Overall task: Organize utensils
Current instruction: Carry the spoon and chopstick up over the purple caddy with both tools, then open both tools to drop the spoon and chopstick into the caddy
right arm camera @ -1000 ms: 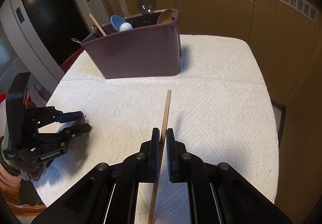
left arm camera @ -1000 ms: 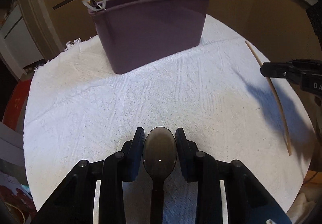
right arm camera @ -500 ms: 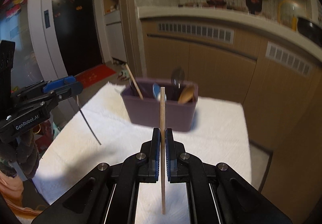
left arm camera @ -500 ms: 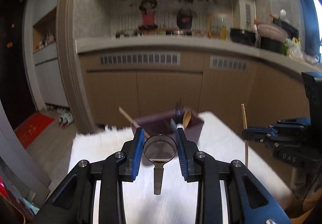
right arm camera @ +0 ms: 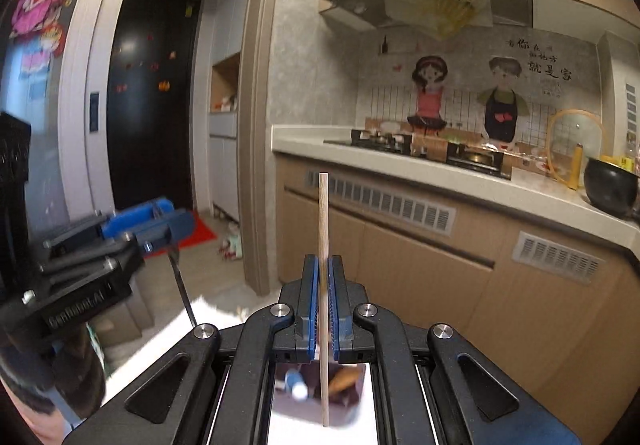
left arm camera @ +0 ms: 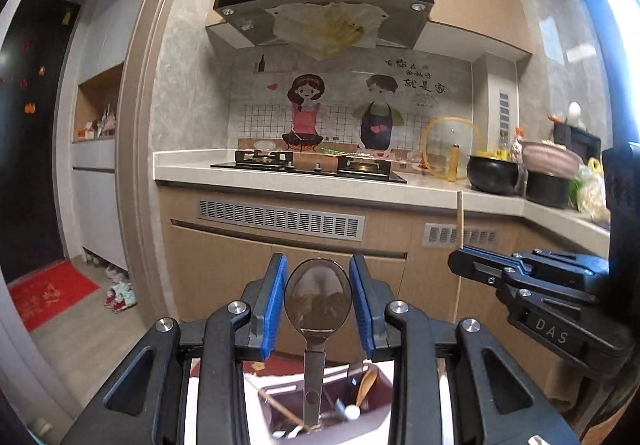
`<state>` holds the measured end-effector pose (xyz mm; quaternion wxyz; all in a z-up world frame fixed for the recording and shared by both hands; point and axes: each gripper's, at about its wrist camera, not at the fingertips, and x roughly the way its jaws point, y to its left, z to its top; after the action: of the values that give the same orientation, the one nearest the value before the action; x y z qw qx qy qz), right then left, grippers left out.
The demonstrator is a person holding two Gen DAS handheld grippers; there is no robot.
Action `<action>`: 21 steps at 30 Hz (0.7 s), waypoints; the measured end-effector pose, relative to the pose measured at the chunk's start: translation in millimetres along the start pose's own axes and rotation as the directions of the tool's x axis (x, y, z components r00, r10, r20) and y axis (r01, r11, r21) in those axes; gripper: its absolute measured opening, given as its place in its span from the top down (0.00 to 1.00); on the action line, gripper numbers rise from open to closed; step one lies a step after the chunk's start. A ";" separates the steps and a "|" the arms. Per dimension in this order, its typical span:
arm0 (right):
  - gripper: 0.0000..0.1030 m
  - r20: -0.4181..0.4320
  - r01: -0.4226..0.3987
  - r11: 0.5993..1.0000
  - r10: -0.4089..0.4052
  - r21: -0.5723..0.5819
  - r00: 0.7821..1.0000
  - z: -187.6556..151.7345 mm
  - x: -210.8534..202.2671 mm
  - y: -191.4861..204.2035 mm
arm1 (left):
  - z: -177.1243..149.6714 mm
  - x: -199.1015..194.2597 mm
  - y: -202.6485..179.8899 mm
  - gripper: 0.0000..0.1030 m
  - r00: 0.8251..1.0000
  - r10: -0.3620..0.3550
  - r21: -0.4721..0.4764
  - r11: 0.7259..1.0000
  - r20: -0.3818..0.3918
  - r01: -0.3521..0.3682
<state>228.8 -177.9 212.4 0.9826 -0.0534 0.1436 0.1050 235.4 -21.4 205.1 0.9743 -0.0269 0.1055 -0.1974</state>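
We are gripping a dark spoon (left arm camera: pixel 318 295) by its bowl in our left gripper (left arm camera: pixel 318 299), its handle hanging over the purple bin (left arm camera: pixel 320 403). We are clamping 1 upright wooden chopstick (right arm camera: pixel 323 229) in our right gripper (right arm camera: pixel 323 301) above that bin.

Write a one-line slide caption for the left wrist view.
Left gripper holds a dark spoon upright above the purple utensil bin; right gripper grips a wooden chopstick.
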 end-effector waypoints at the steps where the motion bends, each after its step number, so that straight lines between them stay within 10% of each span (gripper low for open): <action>1: 0.95 -0.001 -0.002 1.000 0.002 0.007 1.000 2.4 9.4 -2.5 | -0.1 9.7 3.0 0.72 1.000 -0.002 -0.010 1.000 -0.006 0.002; 8: 0.95 -0.045 -0.009 0.999 0.010 0.031 0.999 -17.9 73.0 -21.3 | -32.0 75.2 15.7 0.72 0.993 -0.009 -0.038 0.999 -0.120 0.005; 21: 0.95 -0.275 -0.024 0.992 0.058 0.125 0.960 -112.3 158.8 -47.4 | -124.3 154.0 32.1 0.72 0.929 -0.024 -0.109 0.994 -0.369 -0.018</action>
<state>357.6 -208.8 62.3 0.9518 -0.0055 0.2871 0.1079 359.3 -53.3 50.7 0.9337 -0.0434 0.2979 -0.1941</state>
